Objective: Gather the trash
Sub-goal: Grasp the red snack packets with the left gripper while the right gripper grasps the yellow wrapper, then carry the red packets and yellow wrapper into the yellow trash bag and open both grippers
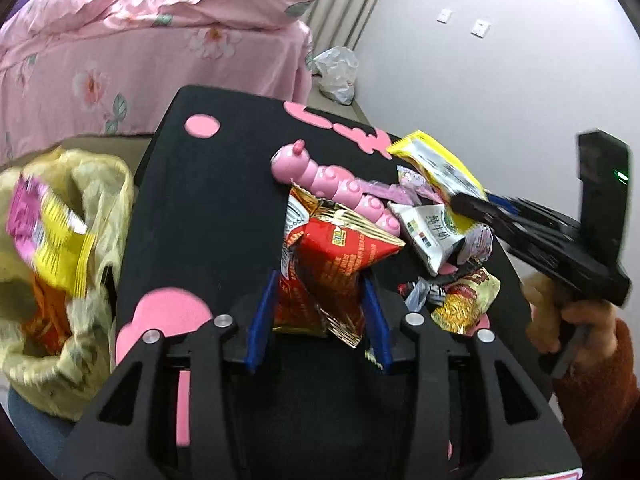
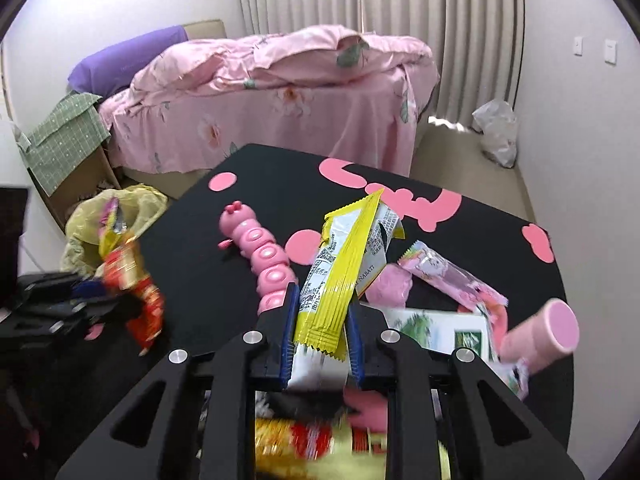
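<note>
Two wrappers fill our tongs. From the left wrist, our left tongs [image 1: 320, 304] have blue pads either side of a crumpled red-and-gold snack bag [image 1: 336, 268] above the black counter [image 1: 208, 208]; whether they pinch it we cannot tell. Only here we see into the yellowish trash bag [image 1: 80, 280], holding a pink-and-yellow wrapper [image 1: 48, 236]. From the right wrist, our right tongs [image 2: 322, 332] pinch a yellow-and-white wrapper [image 2: 340, 276], upright, beside a pink caterpillar toy [image 2: 264, 256]. Only this view shows a pink cylinder [image 2: 540, 336].

Home bedroom, bed [image 2: 280, 108] with pink floral quilt, pleated curtains [image 2: 380, 0]
</note>
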The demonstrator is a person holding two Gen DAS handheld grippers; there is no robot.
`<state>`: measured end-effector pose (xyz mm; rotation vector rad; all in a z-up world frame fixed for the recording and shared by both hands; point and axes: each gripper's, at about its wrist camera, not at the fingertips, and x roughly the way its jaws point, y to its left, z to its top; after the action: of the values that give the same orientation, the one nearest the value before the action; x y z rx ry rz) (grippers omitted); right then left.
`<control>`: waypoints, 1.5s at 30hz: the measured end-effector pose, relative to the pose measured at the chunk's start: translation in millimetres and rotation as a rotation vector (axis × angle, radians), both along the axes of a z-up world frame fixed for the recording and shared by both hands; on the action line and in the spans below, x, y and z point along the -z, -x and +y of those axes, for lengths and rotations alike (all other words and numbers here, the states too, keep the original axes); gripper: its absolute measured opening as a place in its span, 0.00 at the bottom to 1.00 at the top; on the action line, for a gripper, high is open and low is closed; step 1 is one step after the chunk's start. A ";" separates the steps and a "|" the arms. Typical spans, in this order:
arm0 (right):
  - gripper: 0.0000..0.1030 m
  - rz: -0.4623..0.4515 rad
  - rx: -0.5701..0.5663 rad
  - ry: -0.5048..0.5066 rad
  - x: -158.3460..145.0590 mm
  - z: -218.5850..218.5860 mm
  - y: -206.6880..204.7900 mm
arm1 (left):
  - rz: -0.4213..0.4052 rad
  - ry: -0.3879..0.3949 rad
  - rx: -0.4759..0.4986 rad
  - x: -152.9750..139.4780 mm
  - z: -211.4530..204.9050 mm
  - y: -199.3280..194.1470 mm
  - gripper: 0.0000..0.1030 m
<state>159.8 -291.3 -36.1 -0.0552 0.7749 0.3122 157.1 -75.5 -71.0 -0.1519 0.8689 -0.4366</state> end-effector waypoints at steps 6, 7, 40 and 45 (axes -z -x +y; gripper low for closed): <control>0.21 -0.032 0.031 0.021 -2.3 -11.8 36.3 | -0.021 -0.060 0.030 3.2 -15.5 -15.3 0.49; 0.21 -0.036 0.042 0.017 -2.0 -15.3 41.0 | -0.035 -0.061 0.038 1.9 -16.5 -14.9 0.51; 0.21 -0.177 0.069 -0.052 -44.1 2.1 90.4 | -0.158 -0.096 0.018 -54.1 14.3 21.4 0.27; 0.21 -0.206 0.004 -0.068 -64.4 29.3 88.9 | -0.218 -0.095 -0.056 -76.9 49.1 37.8 0.27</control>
<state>70.9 -262.0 28.3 -0.0212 0.5601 0.3233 119.2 -26.4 5.8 -0.0396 0.6680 -0.3509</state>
